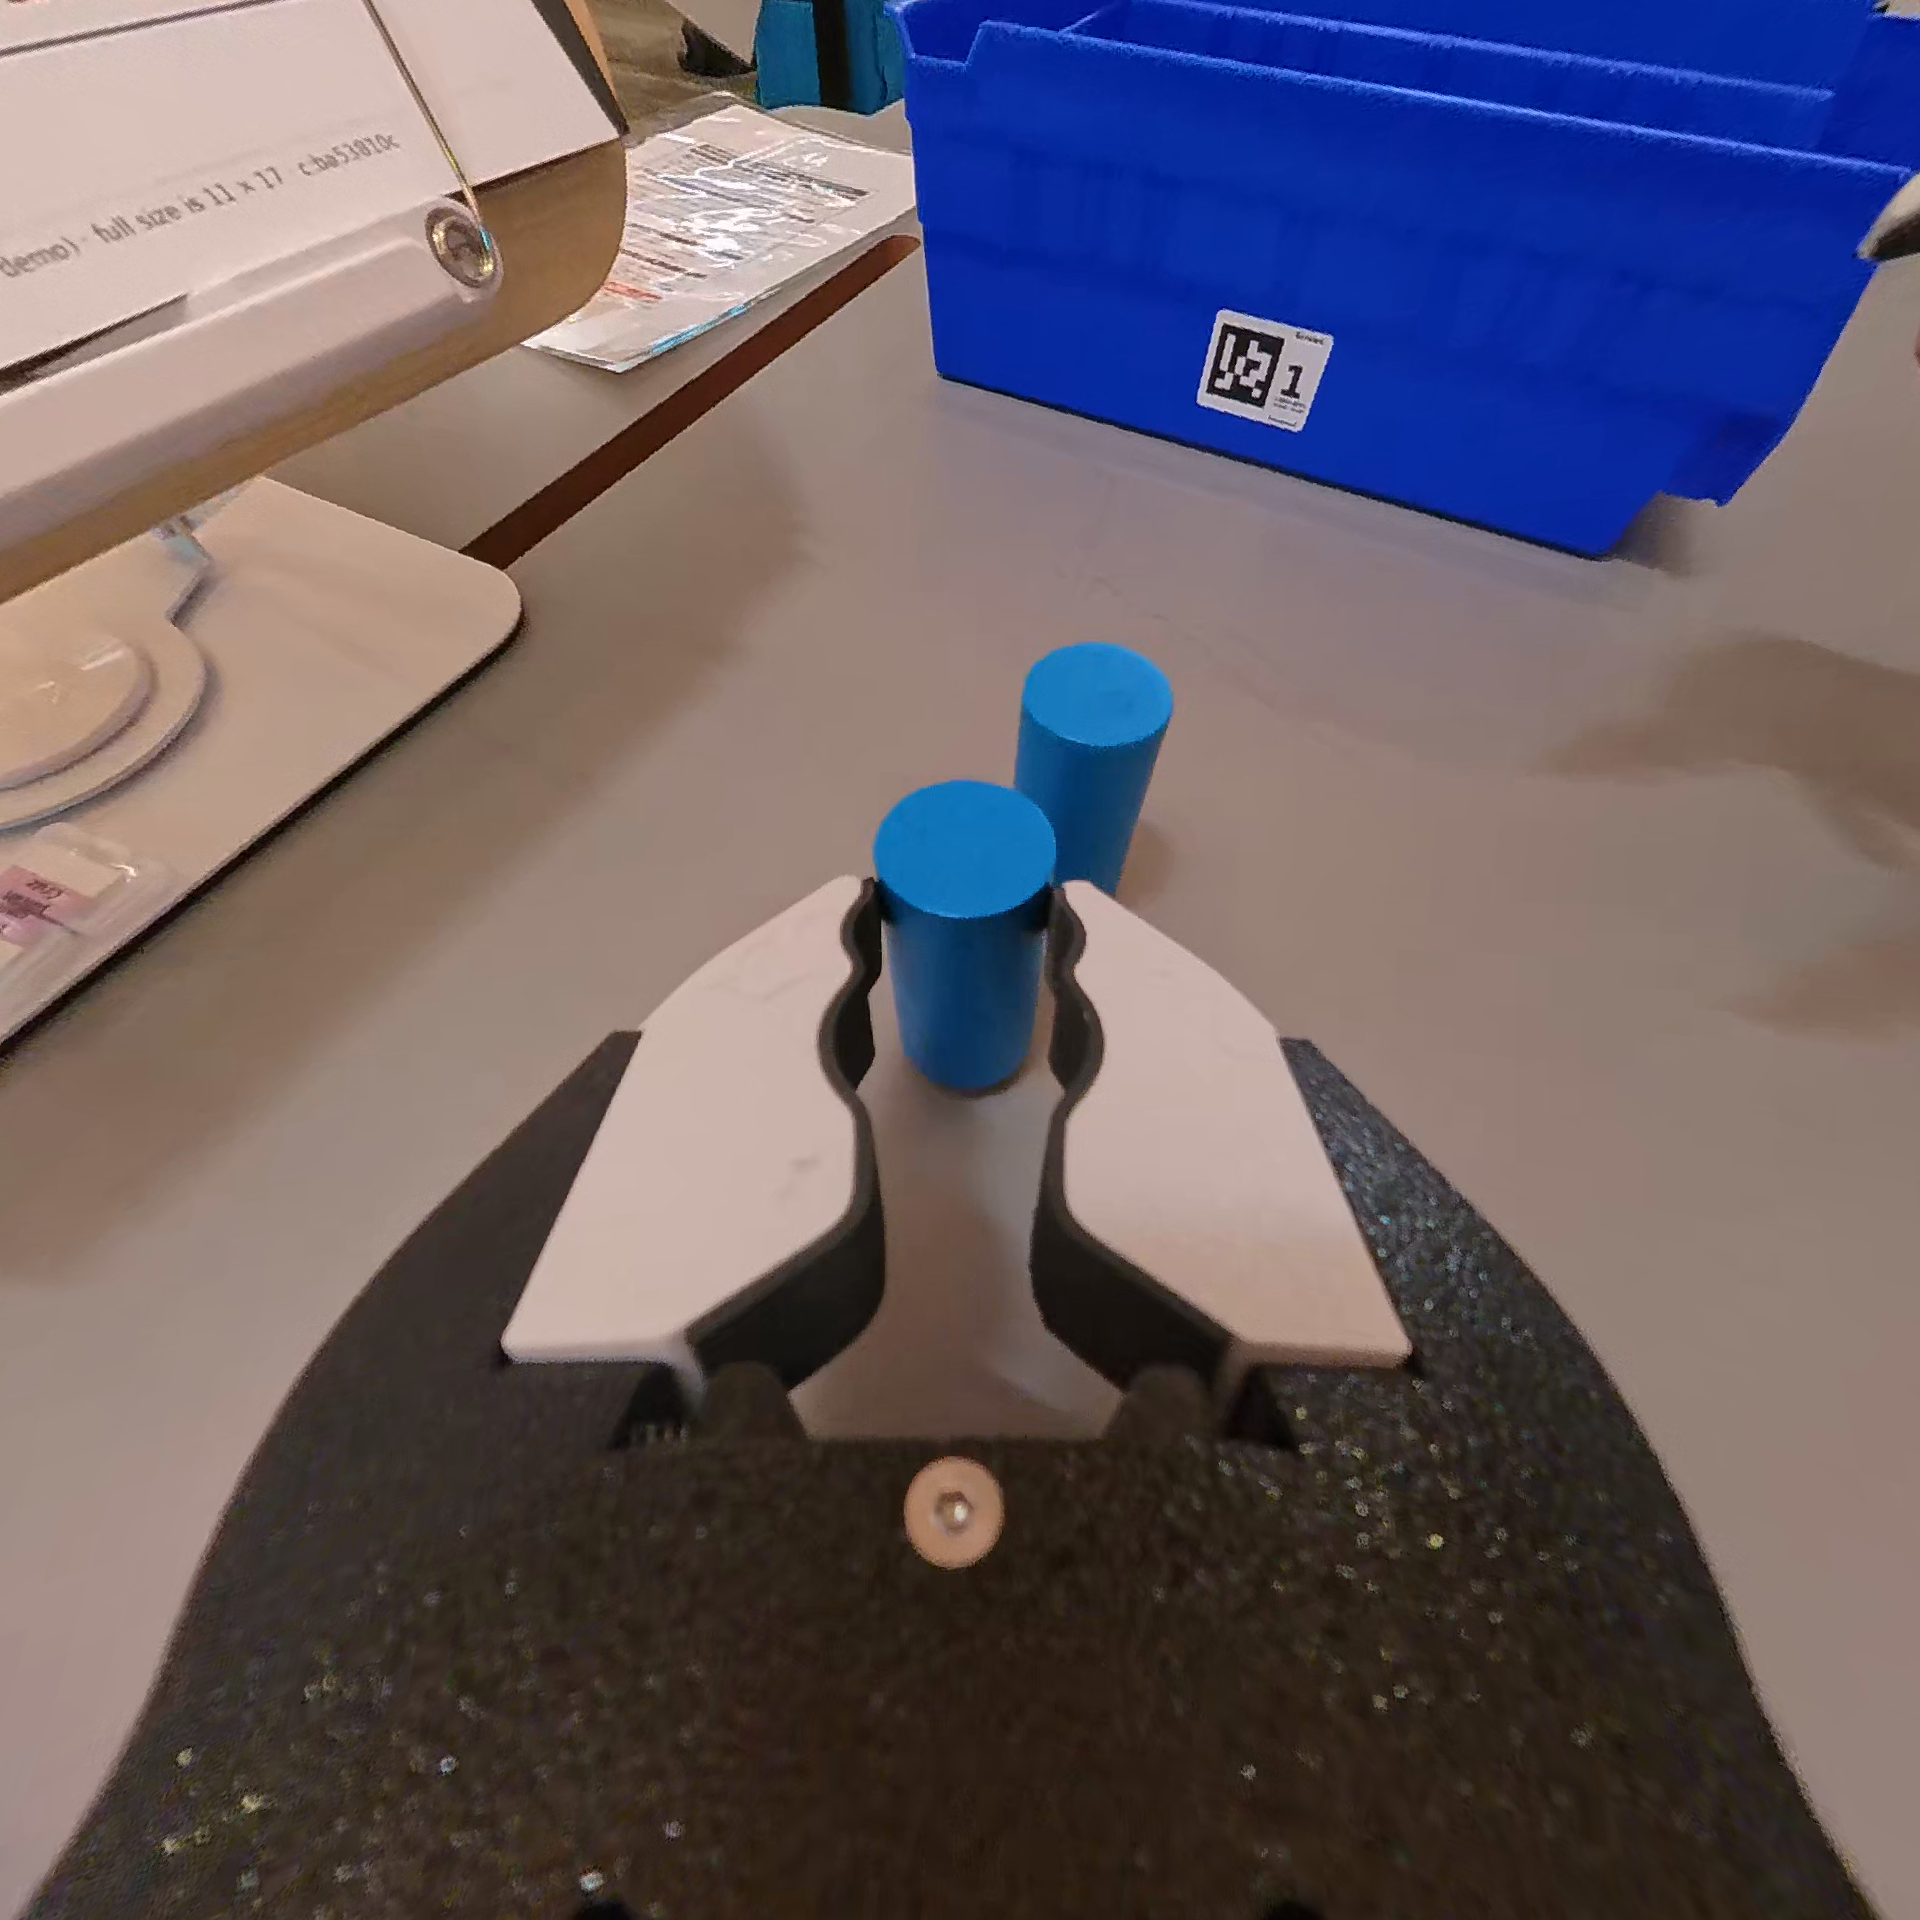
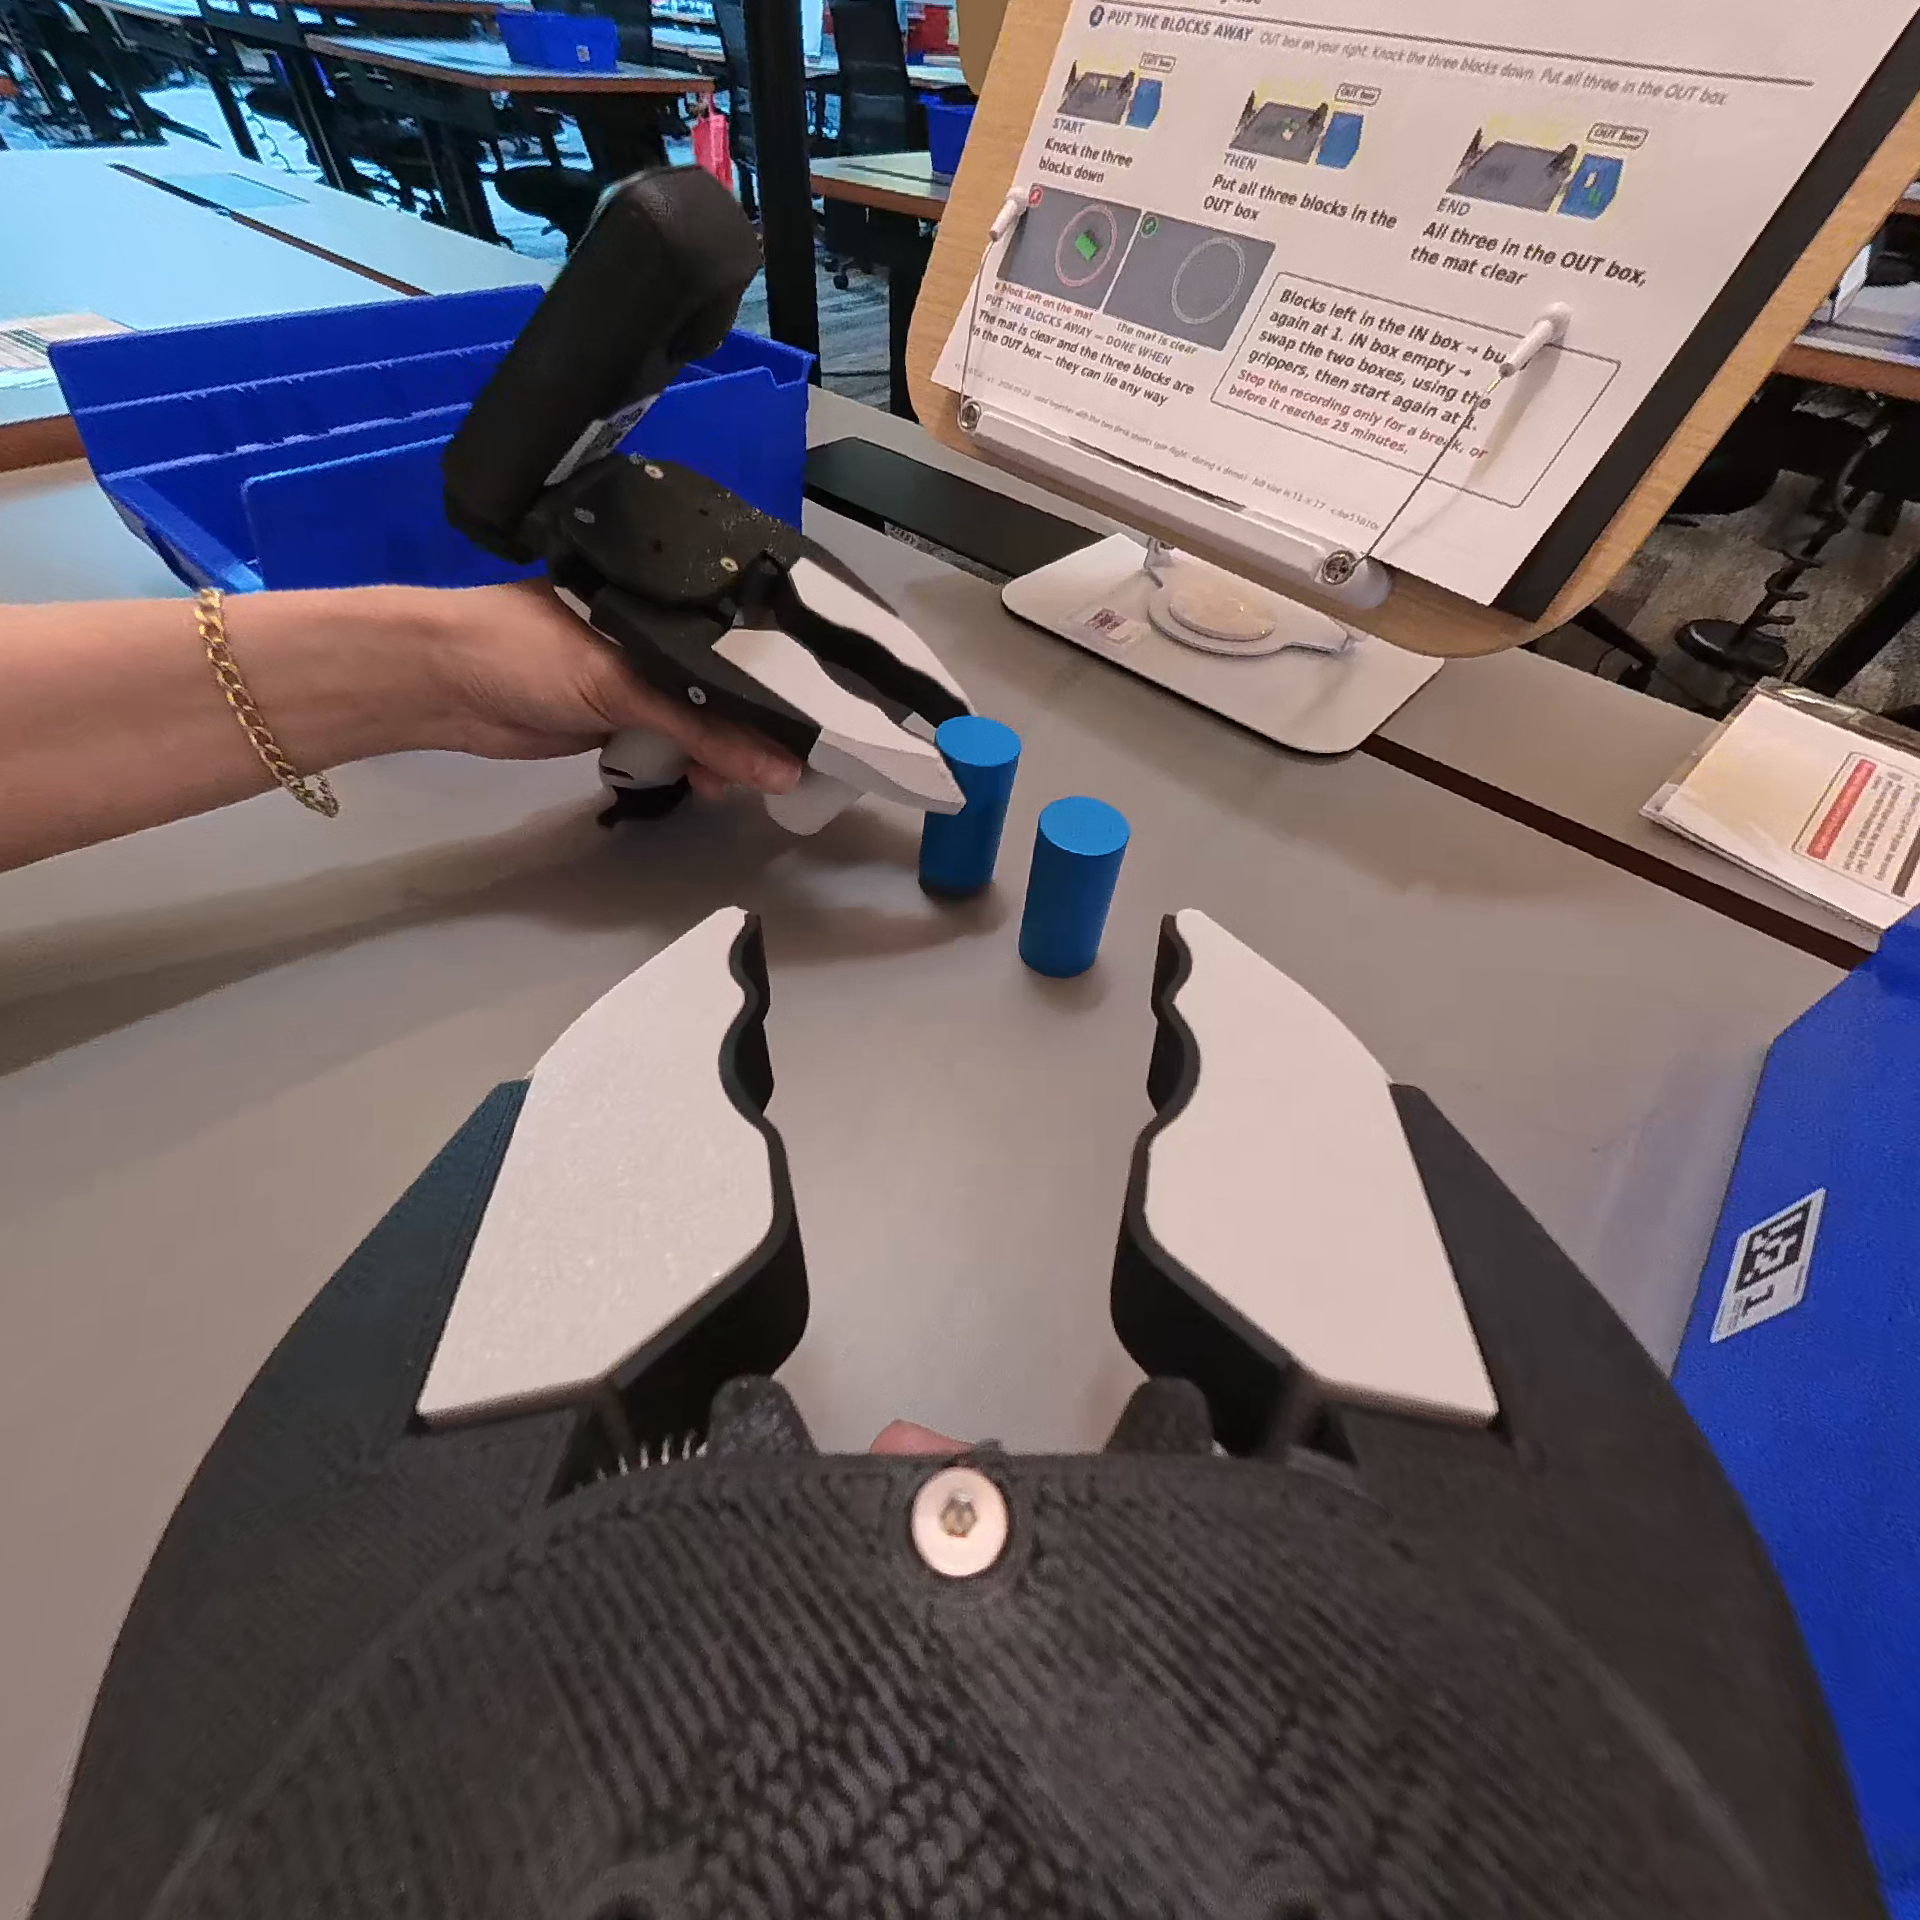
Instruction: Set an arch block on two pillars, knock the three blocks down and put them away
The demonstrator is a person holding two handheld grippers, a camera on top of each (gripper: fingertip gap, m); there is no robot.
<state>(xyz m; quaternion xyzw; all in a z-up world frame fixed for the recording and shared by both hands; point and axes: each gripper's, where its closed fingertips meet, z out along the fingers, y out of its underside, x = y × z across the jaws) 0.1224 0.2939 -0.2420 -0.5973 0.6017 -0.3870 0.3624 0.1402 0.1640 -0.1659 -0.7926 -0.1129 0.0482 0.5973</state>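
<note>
The left gripper (image 1: 961, 904), mid-frame, pinches the upright near blue cylinder (image 1: 961, 935) standing on the grey table (image 1: 1351, 935), while the right gripper (image 2: 956, 935), spread and empty, hovers nearest the second blue cylinder (image 2: 1070, 883) at its frame's centre, just beside the first.

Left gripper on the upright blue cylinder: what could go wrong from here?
1. The left gripper grips the near blue wooden-looking cylinder only at its fingertips, near the top; it might pivot or slip out.
2. The second blue cylinder stands upright close behind; a forward push or swing could topple it.
3. The right gripper is open and empty, facing both cylinders on the grey tabletop; the two grippers could collide.
</note>
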